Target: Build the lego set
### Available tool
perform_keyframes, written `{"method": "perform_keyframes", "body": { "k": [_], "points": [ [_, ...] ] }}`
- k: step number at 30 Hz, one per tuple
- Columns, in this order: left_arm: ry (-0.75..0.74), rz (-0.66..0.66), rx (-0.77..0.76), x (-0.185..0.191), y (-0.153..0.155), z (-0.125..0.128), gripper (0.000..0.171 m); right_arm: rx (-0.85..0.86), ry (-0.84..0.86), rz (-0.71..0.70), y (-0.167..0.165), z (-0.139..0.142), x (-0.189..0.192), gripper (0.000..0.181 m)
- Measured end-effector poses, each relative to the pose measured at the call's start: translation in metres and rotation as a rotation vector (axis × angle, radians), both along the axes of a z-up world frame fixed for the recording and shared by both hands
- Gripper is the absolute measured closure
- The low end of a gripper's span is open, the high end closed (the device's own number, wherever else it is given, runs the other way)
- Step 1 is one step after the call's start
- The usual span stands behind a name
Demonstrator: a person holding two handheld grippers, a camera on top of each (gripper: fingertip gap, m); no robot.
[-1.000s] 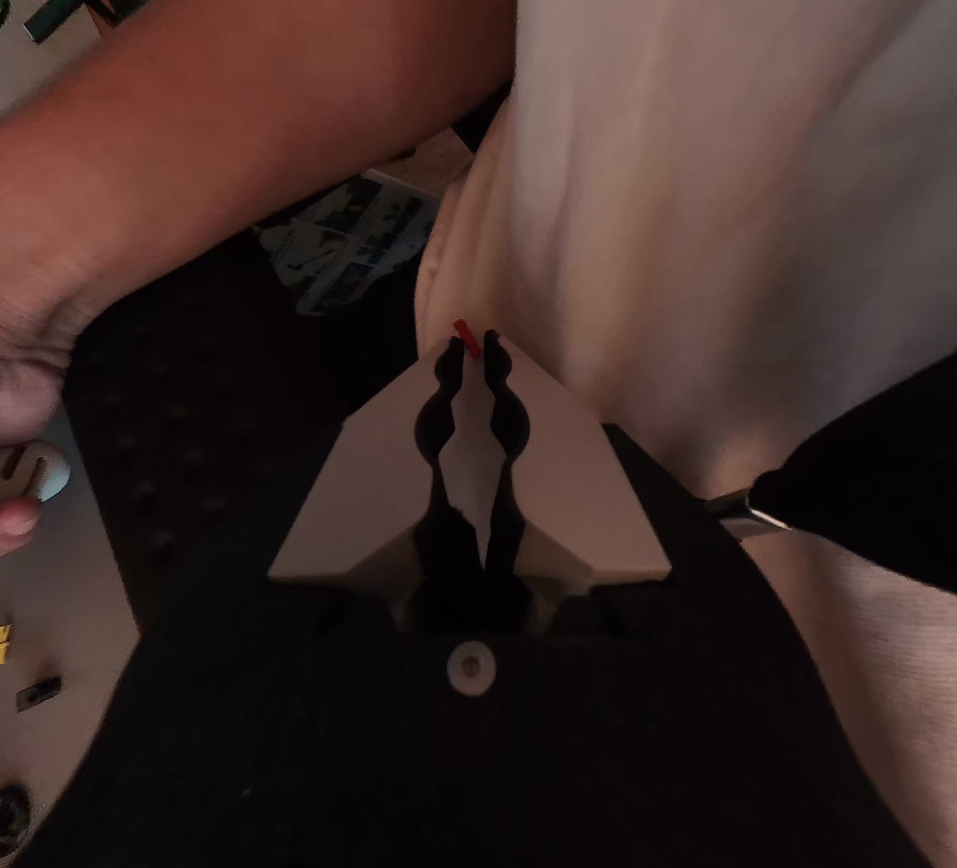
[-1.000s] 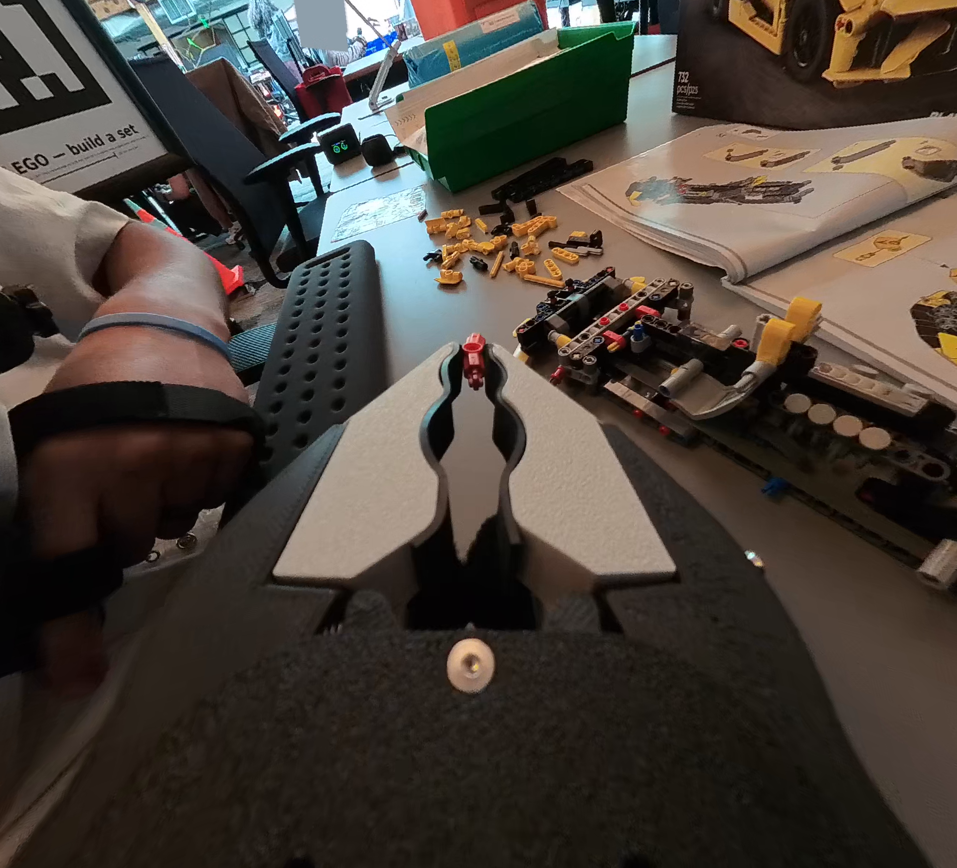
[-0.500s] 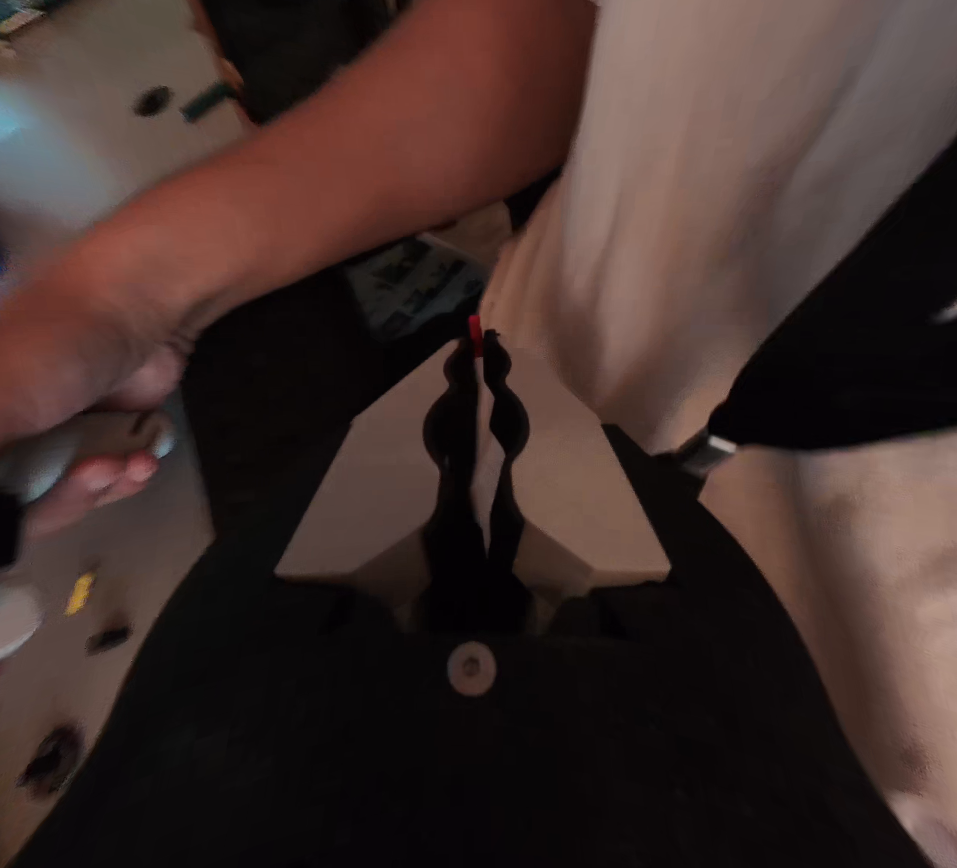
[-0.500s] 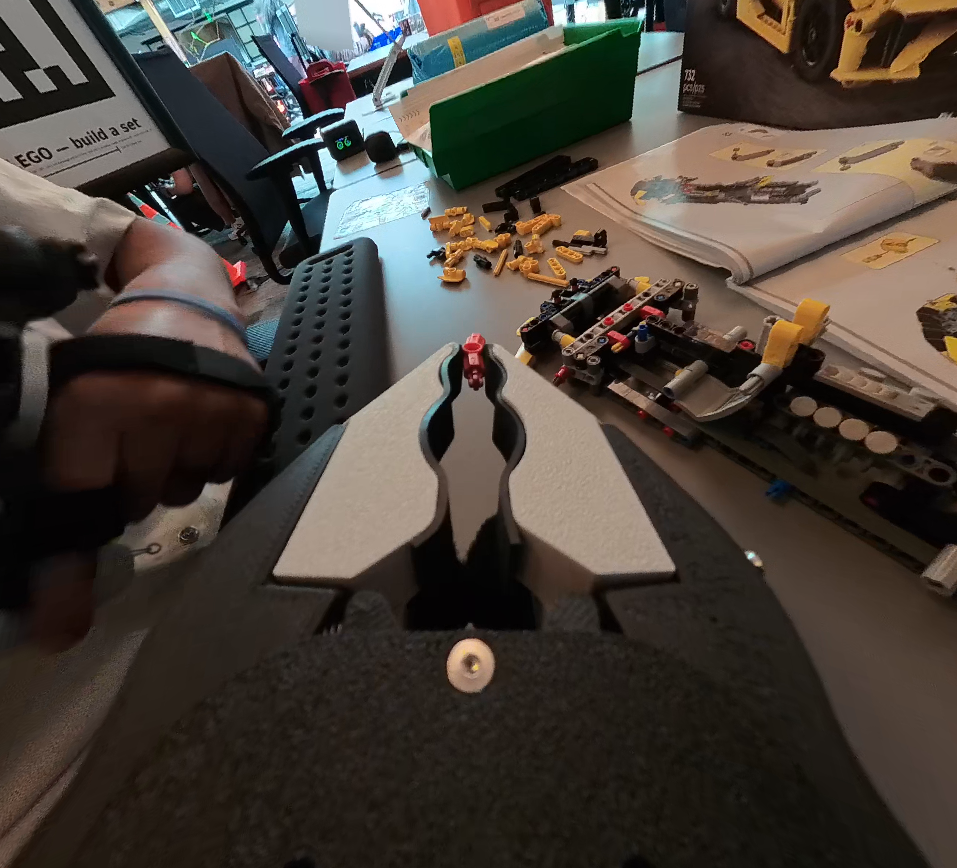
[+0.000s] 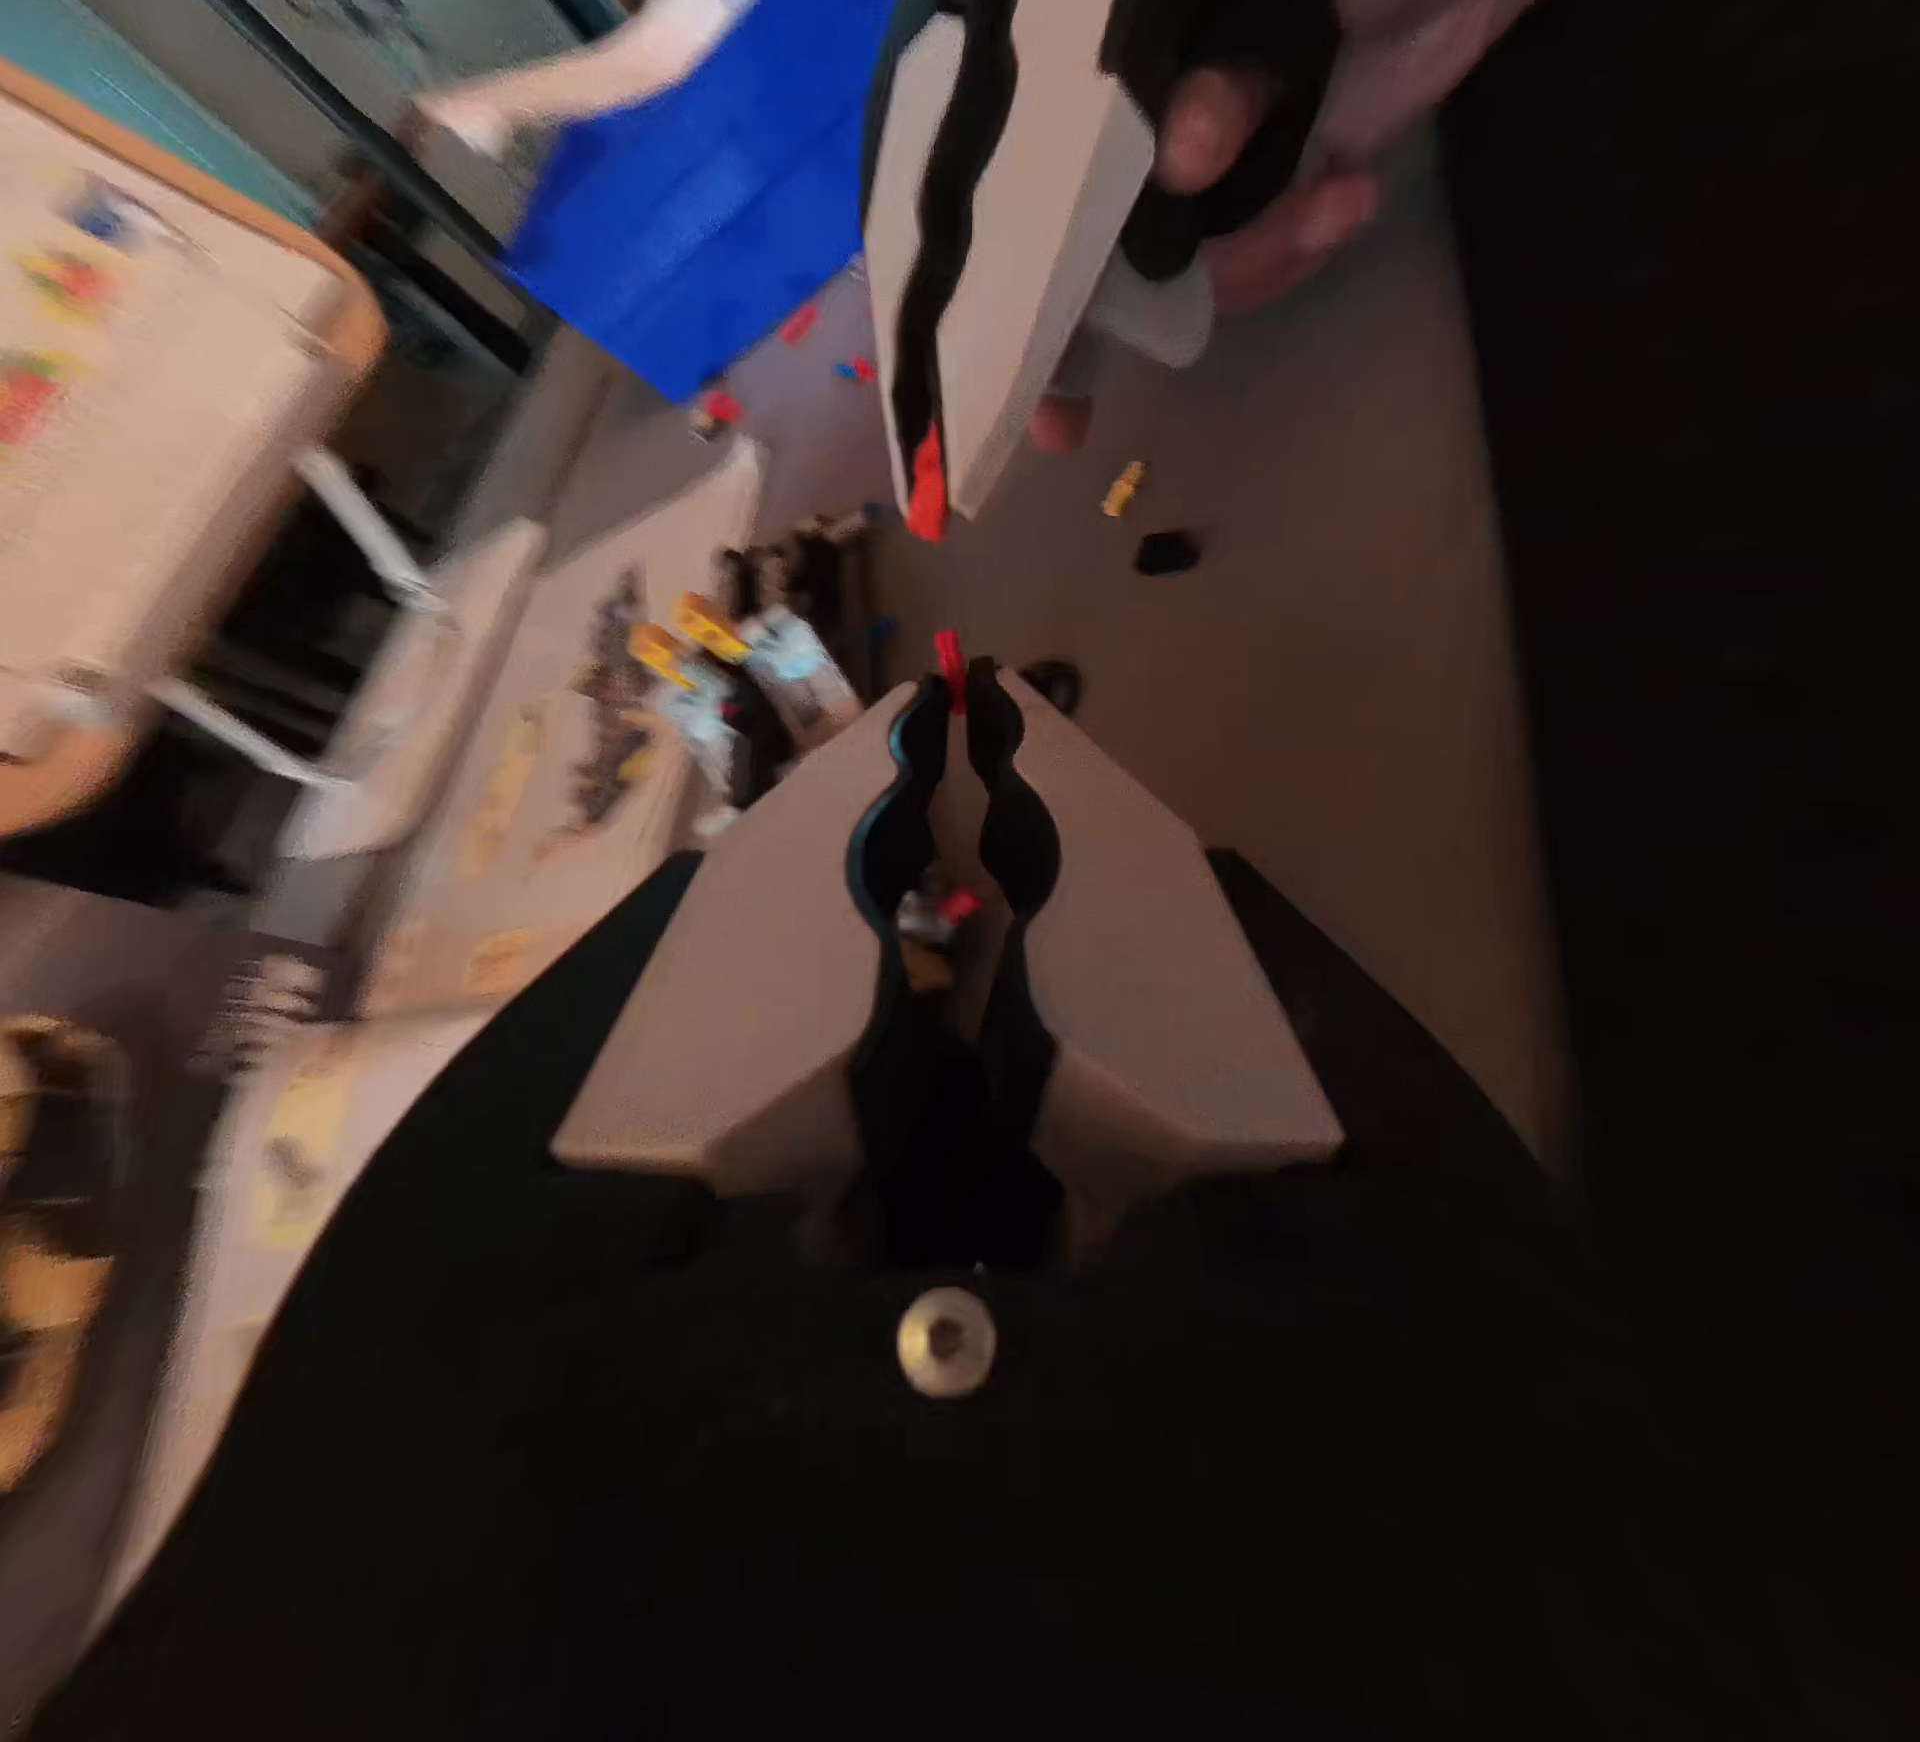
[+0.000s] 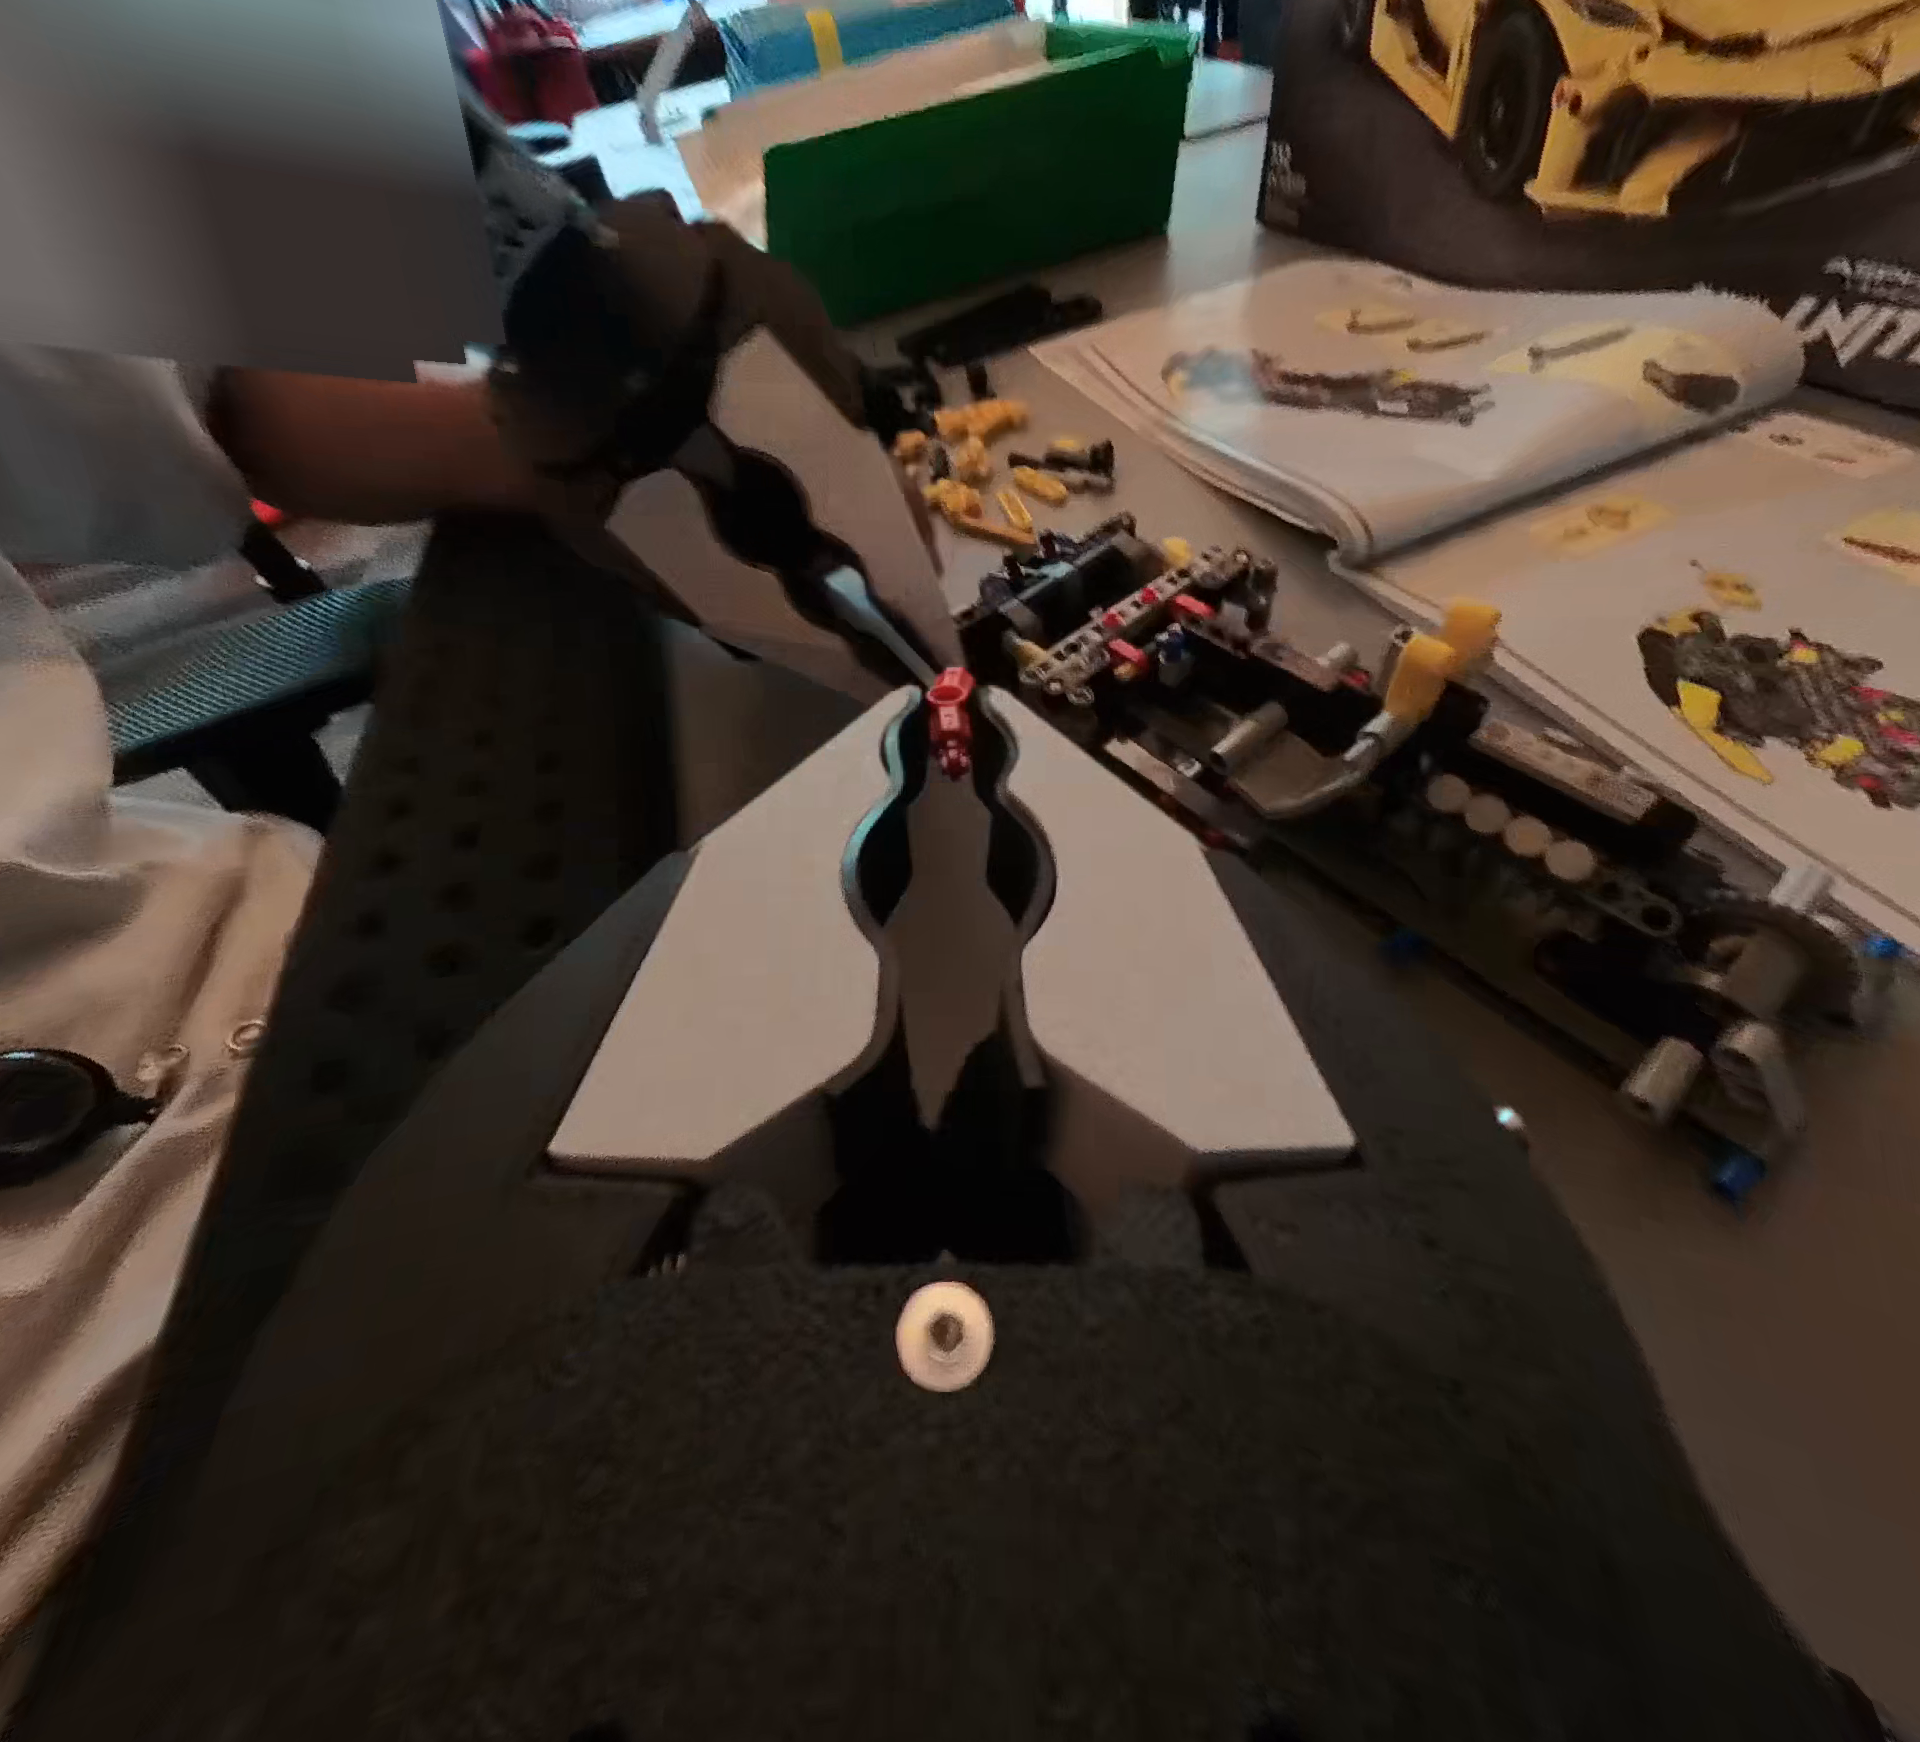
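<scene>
Pinching a small red plastic lego pin (image 6: 949, 722) between the tips of my right gripper (image 6: 948, 736); the white fingers (image 6: 769, 944) are standing almost closed, only the pin's width apart, and the pin is sticking up just past them. In the left wrist view, which is motion-blurred, my left gripper (image 5: 951, 690) is likewise nearly closed on a second small red lego piece (image 5: 947, 666) that is poking out beyond its tips.

The two claws are pointing at each other. In the right wrist view the left gripper (image 6: 930, 669) is coming in from the upper left, its tips just beside the red pin; I cannot tell whether the two pieces are touching. In the left wrist view the right gripper (image 5: 928, 487) is hanging above, with a gap showing between the two red parts.

The partly built black and grey lego chassis (image 6: 1330, 757) with yellow fittings is lying on the grey table (image 6: 1714, 1380), just right of and beyond the right claw's tips, not touched by either claw. Loose yellow and black lego pieces (image 6: 987, 471) are scattered farther back, near a green plastic bin (image 6: 977, 206). An open instruction booklet (image 6: 1455, 425) is lying to the right, with the yellow-car set box (image 6: 1600, 30) behind it.
</scene>
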State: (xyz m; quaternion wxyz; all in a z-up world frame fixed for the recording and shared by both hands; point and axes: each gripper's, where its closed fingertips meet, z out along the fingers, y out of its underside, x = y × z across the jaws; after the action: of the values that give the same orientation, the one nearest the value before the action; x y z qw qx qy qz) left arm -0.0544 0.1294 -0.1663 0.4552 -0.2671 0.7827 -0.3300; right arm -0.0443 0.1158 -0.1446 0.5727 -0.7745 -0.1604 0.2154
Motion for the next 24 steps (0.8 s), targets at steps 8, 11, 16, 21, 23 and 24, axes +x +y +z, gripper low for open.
{"method": "perform_keyframes", "body": {
  "k": [8, 11, 16, 21, 23, 24],
  "points": [
    [-0.085, 0.016, 0.303, -0.002, 0.011, -0.018, 0.171, -0.109, -0.174, 0.015, 0.003, -0.03, -0.009, 0.174],
    [-0.084, 0.0, 0.353, -0.004, 0.008, -0.023, 0.171, -0.147, -0.194, 0.031, 0.004, -0.039, -0.013, 0.174],
    [-0.063, -0.021, 0.37, -0.005, 0.003, -0.028, 0.17, -0.177, -0.185, 0.042, 0.008, -0.042, -0.016, 0.174],
    [-0.061, -0.03, 0.385, -0.004, 0.002, -0.03, 0.17, -0.186, -0.202, 0.048, 0.007, -0.045, -0.018, 0.174],
    [-0.061, -0.035, 0.382, -0.004, 0.001, -0.03, 0.17, -0.185, -0.199, 0.052, 0.007, -0.045, -0.018, 0.174],
    [-0.065, -0.039, 0.384, -0.005, 0.0, -0.029, 0.17, -0.186, -0.198, 0.057, 0.006, -0.045, -0.018, 0.174]
  ]
}}
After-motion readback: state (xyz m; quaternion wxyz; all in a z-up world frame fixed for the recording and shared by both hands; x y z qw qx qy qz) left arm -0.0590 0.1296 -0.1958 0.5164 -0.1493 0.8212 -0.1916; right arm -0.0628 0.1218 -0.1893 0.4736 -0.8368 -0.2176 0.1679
